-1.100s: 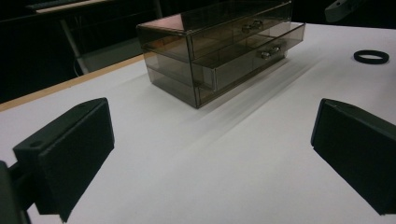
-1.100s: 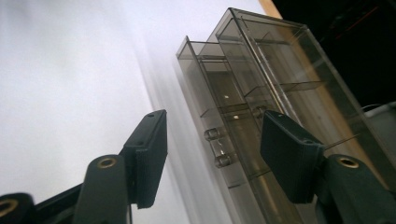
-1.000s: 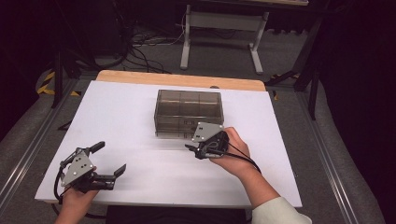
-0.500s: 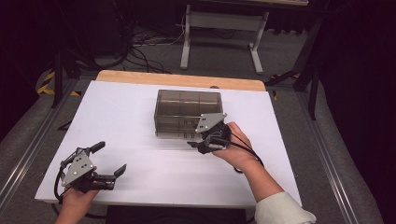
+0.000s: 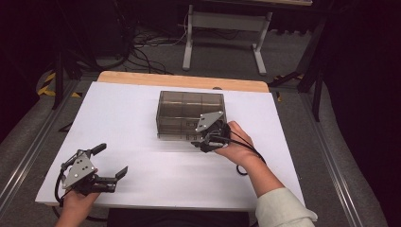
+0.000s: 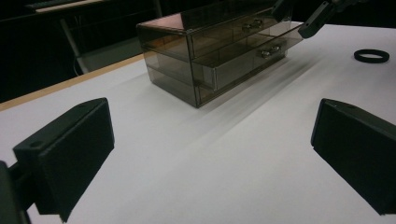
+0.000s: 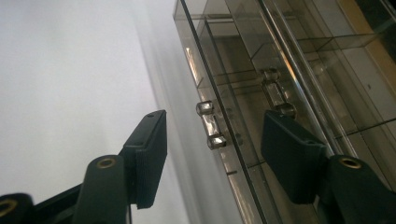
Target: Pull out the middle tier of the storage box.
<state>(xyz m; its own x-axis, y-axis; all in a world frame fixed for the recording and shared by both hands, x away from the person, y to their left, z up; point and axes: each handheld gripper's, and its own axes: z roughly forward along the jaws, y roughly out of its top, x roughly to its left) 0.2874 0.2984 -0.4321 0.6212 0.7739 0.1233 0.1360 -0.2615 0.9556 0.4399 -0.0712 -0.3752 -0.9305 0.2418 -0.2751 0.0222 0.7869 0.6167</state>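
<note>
White bench (image 5: pixel 142 118) broad and mostly bare, leaving free room on every side of the work. Near its far middle, smoked see-through drawer chest (image 5: pixel 190 115), set with drawer fronts toward the near edge, presumably so the handles face the hands. Drawers (image 6: pixel 243 56) stacked in tiers and divided into compartments; nothing visible inside any compartment through the tinted walls, as far as the glare allows. Right tool (image 5: pixel 204 141) brought up against the chest's front at its right end, jaws apart and straddling a small clear knob (image 7: pixel 211 125) on one drawer front, one jaw on each side and neither touching it yet; likely lined up this way to close on the knob and draw that drawer out. A second knob (image 7: pixel 275 95) just beyond, on the neighbouring drawer. Left tool (image 5: pixel 106 165) resting low at the near left corner of the bench, well apart from the chest, jaws spread wide and clamped on nothing, seemingly kept out of the way. Small black ring (image 6: pixel 371 56) lying flat on the bench beside the chest.
</note>
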